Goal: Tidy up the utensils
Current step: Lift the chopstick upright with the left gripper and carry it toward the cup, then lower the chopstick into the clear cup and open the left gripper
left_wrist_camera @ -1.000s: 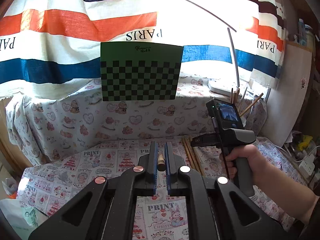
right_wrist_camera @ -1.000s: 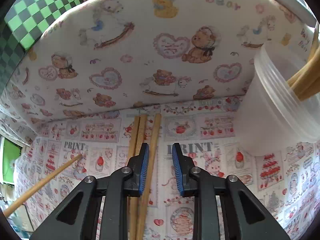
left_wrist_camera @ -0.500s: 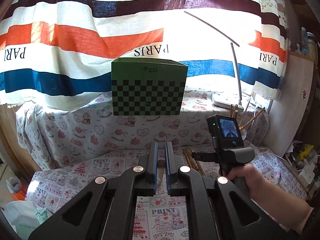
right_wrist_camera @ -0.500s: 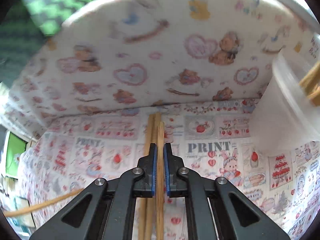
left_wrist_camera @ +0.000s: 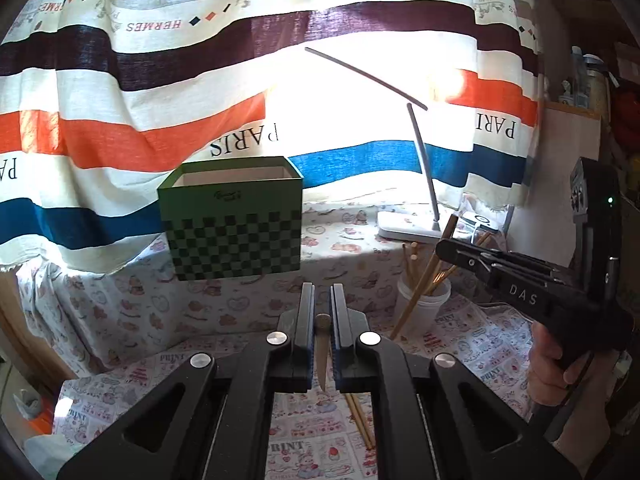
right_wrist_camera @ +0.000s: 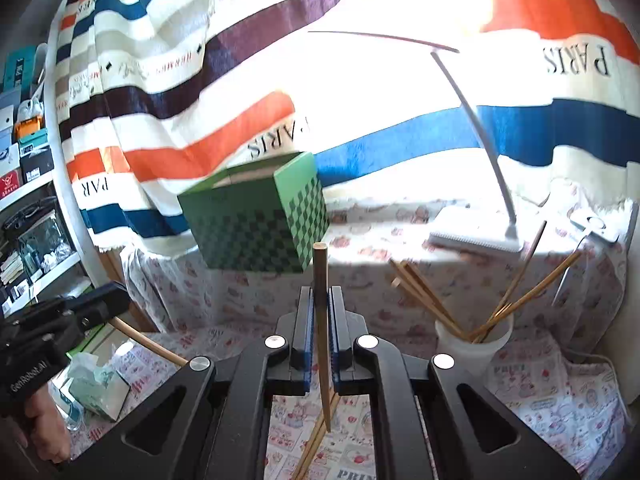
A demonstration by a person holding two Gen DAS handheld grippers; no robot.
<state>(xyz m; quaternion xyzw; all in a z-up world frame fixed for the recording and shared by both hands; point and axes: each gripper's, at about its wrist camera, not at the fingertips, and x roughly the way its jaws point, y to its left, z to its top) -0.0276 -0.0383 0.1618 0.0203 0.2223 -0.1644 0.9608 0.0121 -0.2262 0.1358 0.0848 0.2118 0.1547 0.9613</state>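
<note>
My left gripper (left_wrist_camera: 322, 300) is shut on a wooden chopstick (left_wrist_camera: 322, 350) and holds it upright above the table. My right gripper (right_wrist_camera: 321, 300) is shut on another chopstick (right_wrist_camera: 322, 320), which stands upright between the pads, lifted off the table. A white plastic cup (right_wrist_camera: 474, 346) with several chopsticks in it stands at the right; it also shows in the left wrist view (left_wrist_camera: 426, 300). Two loose chopsticks (right_wrist_camera: 314, 440) lie on the printed cloth below the right gripper, also seen in the left wrist view (left_wrist_camera: 360, 420). The right gripper (left_wrist_camera: 452, 250) is above the cup in the left wrist view.
A green checkered box (left_wrist_camera: 234, 224) stands on the raised cloth-covered ledge behind. A white desk lamp (right_wrist_camera: 476, 240) stands on the ledge at the right. A tissue pack (right_wrist_camera: 98, 390) lies at the left. Shelves (right_wrist_camera: 28, 200) line the far left.
My right gripper has shut on a chopstick and lifted it well up off the table. My left gripper has also risen with its chopstick.
</note>
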